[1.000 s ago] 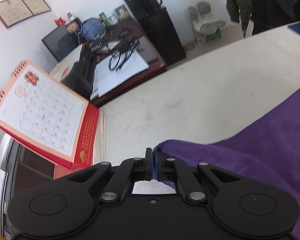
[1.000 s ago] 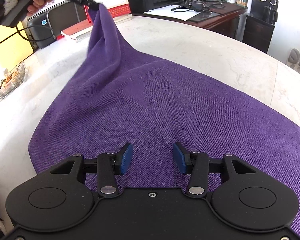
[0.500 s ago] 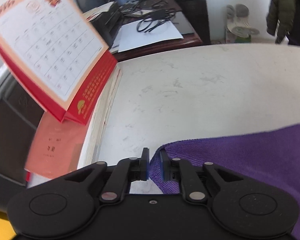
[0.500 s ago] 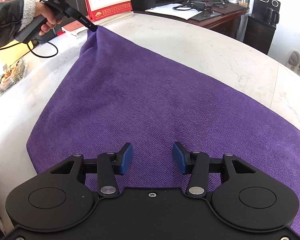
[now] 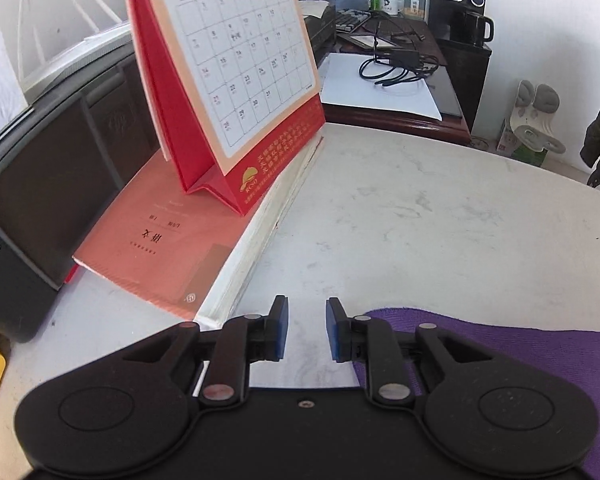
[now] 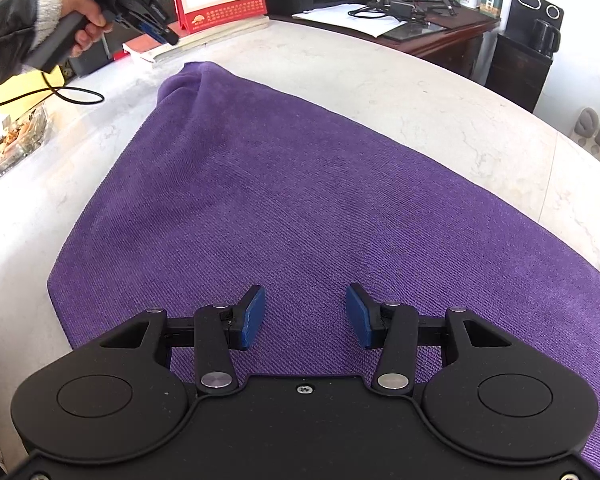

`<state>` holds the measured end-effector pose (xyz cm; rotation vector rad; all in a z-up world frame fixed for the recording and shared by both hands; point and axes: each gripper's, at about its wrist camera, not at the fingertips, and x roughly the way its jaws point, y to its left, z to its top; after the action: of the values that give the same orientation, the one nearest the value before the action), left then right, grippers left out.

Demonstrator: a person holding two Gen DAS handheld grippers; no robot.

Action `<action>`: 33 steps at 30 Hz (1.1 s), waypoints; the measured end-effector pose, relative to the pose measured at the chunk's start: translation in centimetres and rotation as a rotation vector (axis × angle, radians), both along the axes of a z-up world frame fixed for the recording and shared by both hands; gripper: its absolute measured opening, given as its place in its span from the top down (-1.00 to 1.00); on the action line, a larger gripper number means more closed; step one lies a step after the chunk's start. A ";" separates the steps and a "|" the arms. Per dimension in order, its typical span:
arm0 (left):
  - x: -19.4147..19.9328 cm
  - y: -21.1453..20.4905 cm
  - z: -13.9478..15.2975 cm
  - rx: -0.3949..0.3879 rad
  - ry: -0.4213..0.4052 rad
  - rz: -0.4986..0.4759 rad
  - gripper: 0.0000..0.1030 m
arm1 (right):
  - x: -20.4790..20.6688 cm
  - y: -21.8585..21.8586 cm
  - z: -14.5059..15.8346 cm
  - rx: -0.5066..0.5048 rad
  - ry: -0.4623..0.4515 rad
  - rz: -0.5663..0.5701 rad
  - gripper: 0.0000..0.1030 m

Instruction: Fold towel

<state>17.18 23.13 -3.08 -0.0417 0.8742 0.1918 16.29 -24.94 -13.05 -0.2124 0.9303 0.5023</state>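
A purple towel (image 6: 300,200) lies spread flat on the white marble table (image 6: 440,100), its far corner slightly bunched (image 6: 192,76). In the left wrist view only that corner (image 5: 500,344) shows, beside the right finger. My left gripper (image 5: 306,328) hovers above and to the left of the corner, its jaws opening, with nothing but bare table between them. The same gripper (image 6: 160,34) appears far left in the right wrist view, held by a hand. My right gripper (image 6: 305,316) stands open over the towel's near edge, nothing between its fingers.
A red desk calendar (image 5: 236,80) stands on a pink book (image 5: 168,248) just ahead of the left gripper, with a black printer (image 5: 40,184) to the left. A wooden desk (image 6: 420,28) with cables and paper lies behind the table. A food package (image 6: 16,144) sits at the left edge.
The left gripper lowered the towel's corner to the table, let go of it and drew off to the left, rolling level. The right gripper kept still.
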 end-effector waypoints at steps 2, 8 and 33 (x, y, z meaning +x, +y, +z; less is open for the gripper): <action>-2.5 -0.4 0.5 -0.032 -0.013 -0.008 0.53 | 0.1 0.1 0.0 0.001 0.008 0.002 0.06; -9.6 -2.2 0.8 -0.114 -0.032 -0.037 0.50 | 0.3 0.4 1.7 0.028 0.004 0.008 0.05; -23.5 -3.1 -1.8 -0.285 -0.017 0.055 0.39 | -2.0 19.7 0.3 -0.132 0.011 0.352 0.14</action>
<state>-6.28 19.99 -4.92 -0.3326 0.8786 0.1165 14.28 -5.29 -12.72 -0.4986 0.9419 0.7676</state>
